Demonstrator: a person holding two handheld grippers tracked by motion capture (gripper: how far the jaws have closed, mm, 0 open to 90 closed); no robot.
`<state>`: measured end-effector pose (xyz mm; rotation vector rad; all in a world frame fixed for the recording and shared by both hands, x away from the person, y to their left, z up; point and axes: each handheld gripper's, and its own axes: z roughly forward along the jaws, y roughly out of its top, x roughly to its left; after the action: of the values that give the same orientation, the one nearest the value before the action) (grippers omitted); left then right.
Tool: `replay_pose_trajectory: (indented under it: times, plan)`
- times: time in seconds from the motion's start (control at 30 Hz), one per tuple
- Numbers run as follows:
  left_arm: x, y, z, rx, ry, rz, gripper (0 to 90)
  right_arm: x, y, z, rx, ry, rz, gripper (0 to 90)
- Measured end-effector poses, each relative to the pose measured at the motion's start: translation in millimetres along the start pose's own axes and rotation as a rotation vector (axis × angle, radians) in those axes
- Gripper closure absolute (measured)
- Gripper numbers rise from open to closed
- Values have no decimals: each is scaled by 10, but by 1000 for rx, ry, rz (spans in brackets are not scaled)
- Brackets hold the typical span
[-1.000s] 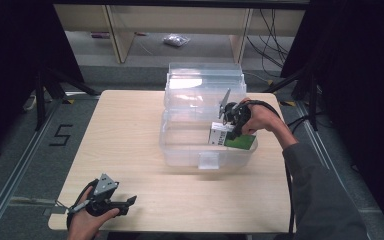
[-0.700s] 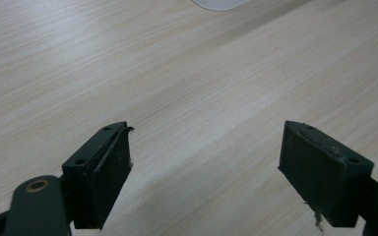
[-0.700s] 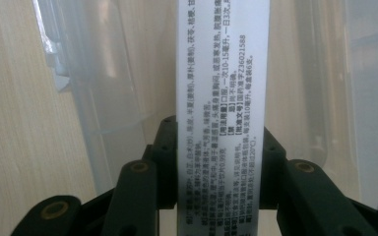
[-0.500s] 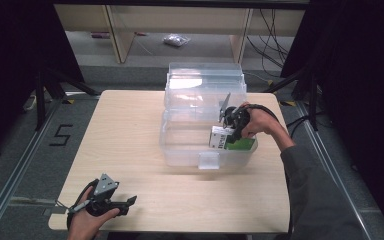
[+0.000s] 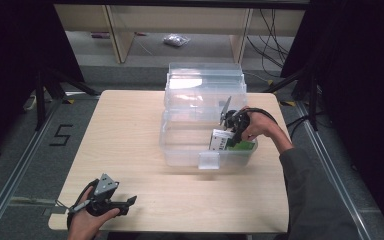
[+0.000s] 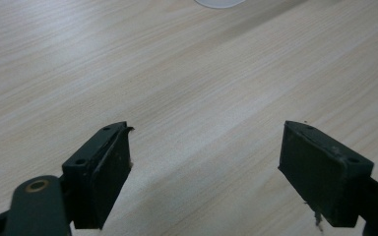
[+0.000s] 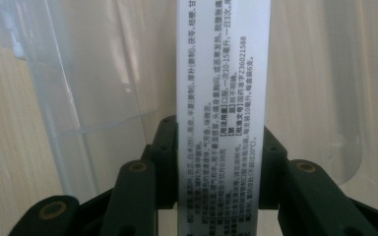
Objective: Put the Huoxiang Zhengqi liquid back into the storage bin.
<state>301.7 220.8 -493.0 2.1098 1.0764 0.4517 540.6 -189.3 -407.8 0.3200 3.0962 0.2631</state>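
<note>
While the right gripper [image 5: 228, 131] is pinching a white-and-green printed cardboard box [image 7: 220, 98] between its two black jaws, the box is standing straight up from them toward twelve o'clock in the right gripper view, its narrow printed side facing the camera and both pads pressing on its flanks. In the high view the box [image 5: 221, 139] is sitting low inside the clear rectangular plastic bin [image 5: 180, 150], at the bin's four o'clock corner, with the right hand [image 5: 257, 127] reaching in over the wall from three o'clock, wrist bent and gripper pointing down. Behind the bin, at twelve o'clock, its clear lid [image 5: 205, 82] is standing open. At seven o'clock on the pale wooden table [image 5: 125, 130], the left hand [image 5: 87, 217] is resting its left gripper [image 5: 127, 201] low over the tabletop, jaws spread wide with nothing between them.
</note>
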Motion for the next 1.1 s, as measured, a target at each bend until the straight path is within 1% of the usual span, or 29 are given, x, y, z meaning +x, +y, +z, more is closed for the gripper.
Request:
replay_pose_trajectory:
  times: [0.07,0.1,0.13,0.17,0.2,0.23,0.27,0.3,0.33,0.37,0.4,0.43,0.47,0.5,0.57,0.6,0.63,0.67,0.7,0.73,0.77,0.83,0.87,0.93,1.03,1.07,1.1]
  plan:
    - [6,0,-2,7,1,8,191,-6,7,3,0,4,-4,621]
    - [-11,-5,16,-18,1,-18,191,-7,7,-15,-12,9,0,618]
    - [-9,-5,12,-15,1,-16,190,-3,8,-52,-24,11,13,616]
    - [-9,-2,12,-17,2,-20,190,11,8,-97,-36,3,30,614]
    - [-7,1,14,-18,1,-18,191,1,7,-145,-53,-1,14,609]
    - [-8,1,10,-10,1,-15,191,1,4,-193,-60,-7,12,599]
    - [-12,-3,11,-12,-3,-15,191,-13,-3,-240,-61,-20,0,584]
    - [-16,-5,11,-15,-1,-17,190,1,-7,-286,-73,-38,36,572]
    - [-20,-4,5,-19,1,-17,190,2,-14,-334,-88,-46,51,556]
    - [-18,2,-7,-11,4,-11,190,4,-19,-373,-115,-47,62,553]
    - [-2,4,-15,4,6,10,191,16,-32,-413,-129,-54,82,545]
    - [-21,-2,5,-21,3,-17,191,21,-40,-441,-152,-54,94,531]
    - [-18,-3,6,-15,-1,-15,190,33,-50,-466,-173,-52,121,516]
    - [-16,-3,10,-13,-6,-14,190,33,-61,-479,-180,-56,138,497]
    - [-19,2,6,-4,-13,-9,191,47,-70,-496,-179,-66,147,451]
    - [-19,-2,10,-11,-19,-6,191,62,-75,-506,-180,-73,161,443]
    - [-21,-5,10,-14,-18,-5,190,59,-80,-516,-193,-70,156,439]
    - [-29,-2,13,-18,-12,-19,191,73,-85,-531,-206,-80,173,431]
    - [-28,-2,15,-23,-5,-18,190,73,-86,-539,-218,-78,171,426]
    - [-27,-2,8,-23,-10,-17,190,94,-87,-553,-213,-82,194,418]
    - [-20,-5,6,-20,-13,-12,191,97,-85,-562,-212,-85,186,412]
    - [-20,-10,12,-22,-4,-25,190,131,-88,-577,-223,-88,200,405]
    - [-10,-7,-2,-11,-10,-14,190,129,-92,-584,-237,-100,190,399]
    - [-11,-5,-4,-14,-9,-15,190,154,-98,-592,-245,-97,218,386]
    - [-8,-9,2,-10,-15,-22,191,167,-114,-593,-265,-104,229,385]
    - [-7,-9,3,-15,-15,-23,190,178,-118,-593,-271,-105,244,382]
    - [-4,-6,-4,-8,-14,-22,190,183,-121,-595,-277,-111,250,380]
